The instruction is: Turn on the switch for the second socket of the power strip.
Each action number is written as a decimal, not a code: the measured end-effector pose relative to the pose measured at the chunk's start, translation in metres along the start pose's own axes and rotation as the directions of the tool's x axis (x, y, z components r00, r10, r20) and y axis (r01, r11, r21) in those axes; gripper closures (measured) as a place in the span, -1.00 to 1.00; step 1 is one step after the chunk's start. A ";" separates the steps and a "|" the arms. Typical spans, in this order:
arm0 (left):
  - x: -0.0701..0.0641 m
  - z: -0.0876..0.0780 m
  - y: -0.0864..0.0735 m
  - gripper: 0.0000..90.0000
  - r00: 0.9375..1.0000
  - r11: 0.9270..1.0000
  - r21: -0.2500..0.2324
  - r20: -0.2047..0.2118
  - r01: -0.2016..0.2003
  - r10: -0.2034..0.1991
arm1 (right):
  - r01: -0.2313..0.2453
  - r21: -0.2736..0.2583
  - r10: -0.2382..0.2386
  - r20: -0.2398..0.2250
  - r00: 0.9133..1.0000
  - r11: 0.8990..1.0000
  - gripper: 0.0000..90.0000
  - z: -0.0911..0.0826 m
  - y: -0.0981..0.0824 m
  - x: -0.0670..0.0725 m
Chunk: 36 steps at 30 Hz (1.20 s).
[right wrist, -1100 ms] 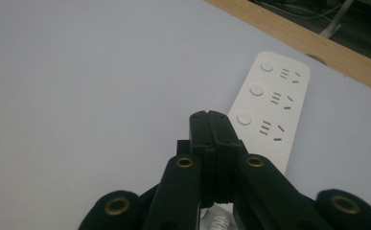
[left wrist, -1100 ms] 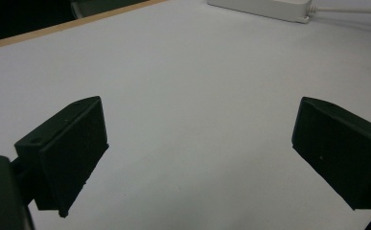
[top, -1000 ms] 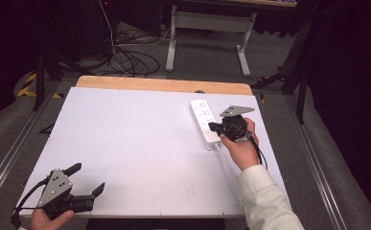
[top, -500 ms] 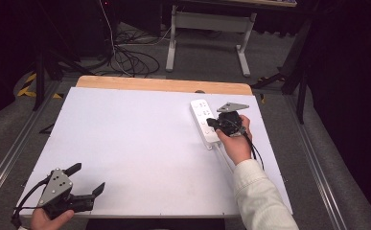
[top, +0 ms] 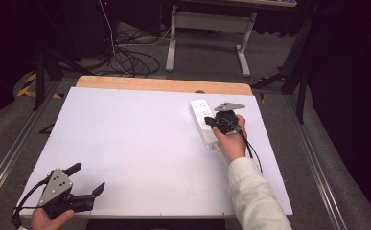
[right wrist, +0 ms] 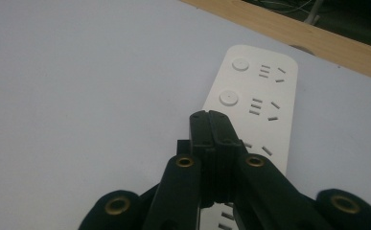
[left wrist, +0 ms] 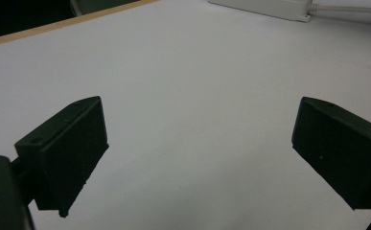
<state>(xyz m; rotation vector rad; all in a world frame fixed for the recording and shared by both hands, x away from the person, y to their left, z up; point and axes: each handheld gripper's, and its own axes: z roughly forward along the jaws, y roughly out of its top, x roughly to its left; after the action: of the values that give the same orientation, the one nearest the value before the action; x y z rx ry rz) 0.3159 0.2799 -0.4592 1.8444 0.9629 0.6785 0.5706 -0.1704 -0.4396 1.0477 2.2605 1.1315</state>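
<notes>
**Two grippers, one power strip at the far right**

We have the right gripper (top: pixel 213 123) poised over the power strip (top: pixel 202 120), its jaws clenched together with nothing between them; in the right gripper view the closed tips (right wrist: pixel 211 125) sit just above the strip's (right wrist: pixel 255 103) round buttons. The left gripper (top: pixel 88 181) rests at the near left corner, well apart from the strip, its jaws spread wide and empty.

The strip lies flat on the far right part of the table (top: pixel 140 143), its long side running near to far, with its cord (left wrist: pixel 351 8) leading off one end. We judge it to be a stiff plastic bar, light, smooth and a little slippery on this surface, so a push from the side would likely slide it. Its buttons should give under a firm press from closed tips. To lift it, we would grip across the narrow width near the middle, where it balances, and mind the drag of the cord.

The table has a plain white matte top with a wooden edge (top: pixel 164 85) at the far side. Beyond it we see a dim room with a grey floor, loose cables (top: pixel 125 57) and a metal stand (top: pixel 207 28).
</notes>
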 end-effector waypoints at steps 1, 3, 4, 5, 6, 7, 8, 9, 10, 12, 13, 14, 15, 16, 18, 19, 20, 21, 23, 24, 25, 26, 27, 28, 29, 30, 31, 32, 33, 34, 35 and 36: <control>0.000 0.000 0.000 -0.88 1.000 1.000 0.001 -0.002 -0.007 0.007 | 0.003 0.002 -0.003 0.003 1.000 1.000 1.00 0.001 0.000 0.000; 0.000 0.000 0.000 -0.88 1.000 1.000 0.002 0.001 -0.002 0.002 | 0.003 0.002 -0.003 0.005 1.000 1.000 1.00 0.004 -0.001 -0.001; 0.000 0.000 0.000 -0.88 1.000 1.000 0.003 0.003 -0.002 0.002 | 0.005 0.005 -0.005 0.009 1.000 1.000 1.00 0.005 -0.002 -0.001; 0.000 0.000 0.000 -0.88 1.000 1.000 0.002 0.002 -0.004 0.004 | 0.006 0.004 -0.006 0.015 1.000 1.000 1.00 0.008 -0.002 -0.001; 0.000 0.000 0.000 -0.88 1.000 1.000 0.003 0.003 -0.002 0.002 | 0.006 0.004 -0.006 0.015 1.000 1.000 1.00 0.008 -0.002 -0.001; 0.000 0.000 0.000 -0.88 1.000 1.000 0.003 0.004 -0.003 0.003 | 0.005 0.003 -0.005 0.016 1.000 1.000 1.00 0.009 -0.002 -0.002; 0.000 0.000 0.000 -0.88 1.000 1.000 0.003 0.004 -0.003 0.003 | 0.002 0.001 -0.002 0.019 1.000 1.000 1.00 0.010 -0.003 -0.002; 0.001 0.000 0.000 -0.88 1.000 1.000 0.003 0.001 -0.010 0.010 | -0.003 -0.003 0.003 0.020 1.000 1.000 1.00 0.010 -0.003 -0.002; 0.000 0.000 0.000 -0.88 1.000 1.000 0.002 0.002 -0.006 0.006 | -0.009 -0.008 0.010 0.019 1.000 1.000 1.00 0.011 -0.003 -0.003; 0.001 0.000 0.000 -0.88 1.000 1.000 0.003 0.004 -0.004 0.004 | -0.012 -0.011 0.012 0.017 1.000 1.000 1.00 0.012 -0.004 -0.003; 0.000 0.000 0.000 -0.88 1.000 1.000 0.001 0.003 -0.003 0.003 | -0.018 -0.019 0.018 0.013 1.000 1.000 1.00 0.013 -0.004 -0.003; 0.001 0.000 0.000 -0.88 1.000 1.000 0.002 0.001 -0.008 0.008 | -0.027 -0.025 0.028 0.011 1.000 0.999 1.00 0.015 -0.005 -0.004; 0.001 0.000 0.000 -0.88 1.000 1.000 0.001 0.001 -0.008 0.008 | -0.033 -0.029 0.033 0.009 0.999 0.999 1.00 0.015 -0.005 -0.004; 0.001 0.000 0.000 -0.88 1.000 1.000 0.001 0.001 -0.009 0.009 | -0.033 -0.029 0.033 0.009 0.999 0.999 1.00 0.015 -0.005 -0.004; 0.001 0.000 0.000 -0.88 1.000 1.000 0.001 0.002 -0.010 0.010 | -0.036 -0.029 0.036 0.008 0.999 0.999 1.00 0.017 -0.006 -0.004; 0.001 0.000 0.000 -0.88 1.000 1.000 0.001 0.002 -0.010 0.010 | -0.036 -0.024 0.036 0.008 0.999 0.999 1.00 0.020 -0.006 -0.003; 0.001 -0.001 0.000 -0.88 1.000 1.000 0.001 0.003 -0.009 0.009 | -0.034 -0.019 0.034 0.012 0.999 0.999 1.00 0.021 -0.007 -0.003; 0.001 -0.001 0.000 -0.88 1.000 1.000 0.001 0.003 -0.009 0.009 | -0.034 -0.015 0.034 0.014 0.999 0.999 1.00 0.022 -0.008 -0.003; 0.001 -0.001 0.000 -0.88 1.000 1.000 0.001 0.003 -0.010 0.010 | -0.037 -0.013 0.037 0.016 0.999 0.999 1.00 0.023 -0.008 -0.003; 0.001 -0.001 0.000 -0.88 1.000 1.000 -0.001 0.003 -0.010 0.010 | -0.035 -0.010 0.036 0.019 0.999 0.999 1.00 0.024 -0.008 -0.003; 0.001 -0.001 0.000 -0.88 1.000 1.000 -0.001 0.003 -0.010 0.010 | -0.037 -0.010 0.037 0.021 0.999 0.999 1.00 0.025 -0.009 -0.003; 0.001 -0.001 0.000 -0.88 1.000 1.000 0.000 0.005 -0.009 0.009 | -0.037 -0.012 0.038 0.023 0.999 0.999 1.00 0.025 -0.009 -0.003; 0.001 -0.001 0.000 -0.88 1.000 1.000 0.000 0.005 -0.009 0.009 | -0.037 -0.013 0.037 0.024 0.999 0.999 1.00 0.026 -0.009 -0.003; 0.001 -0.001 0.000 -0.88 1.000 1.000 -0.001 0.006 -0.010 0.010 | -0.034 -0.014 0.034 0.028 0.999 0.999 1.00 0.026 -0.009 -0.003; 0.001 -0.001 0.000 -0.88 1.000 1.000 -0.001 0.006 -0.009 0.009 | -0.037 -0.015 0.037 0.031 0.999 0.999 1.00 0.027 -0.009 -0.002; 0.001 -0.001 0.000 -0.88 1.000 1.000 -0.001 0.006 -0.009 0.009 | -0.037 -0.015 0.037 0.031 0.999 0.999 1.00 0.027 -0.009 -0.002; 0.001 -0.001 0.000 -0.88 1.000 1.000 0.000 0.006 -0.009 0.009 | -0.036 -0.011 0.036 0.032 0.999 0.999 1.00 0.028 -0.009 -0.003; 0.001 -0.001 0.000 -0.88 1.000 1.000 0.000 0.006 -0.009 0.009 | -0.036 -0.011 0.036 0.032 0.999 0.999 1.00 0.028 -0.009 -0.003; 0.001 -0.001 0.000 -0.88 1.000 1.000 -0.001 0.007 -0.009 0.009 | -0.036 -0.010 0.036 0.035 0.999 0.999 1.00 0.028 -0.010 -0.003; 0.001 -0.001 0.000 -0.88 1.000 1.000 0.000 0.006 -0.009 0.009 | -0.035 -0.006 0.035 0.038 0.999 0.999 1.00 0.029 -0.011 -0.004; 0.001 -0.001 0.000 -0.88 1.000 1.000 0.000 0.006 -0.009 0.009 | -0.035 -0.006 0.035 0.038 0.999 0.999 1.00 0.029 -0.011 -0.004; 0.001 -0.001 0.000 -0.88 1.000 1.000 0.000 0.006 -0.009 0.009 | -0.039 -0.009 0.040 0.037 0.999 0.999 1.00 0.029 -0.011 -0.004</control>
<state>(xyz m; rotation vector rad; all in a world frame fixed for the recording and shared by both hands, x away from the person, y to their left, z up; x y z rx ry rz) 0.3159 0.2807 -0.4586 1.8513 0.9509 0.6782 0.5872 -0.1631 -0.4655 1.1059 2.2139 1.1262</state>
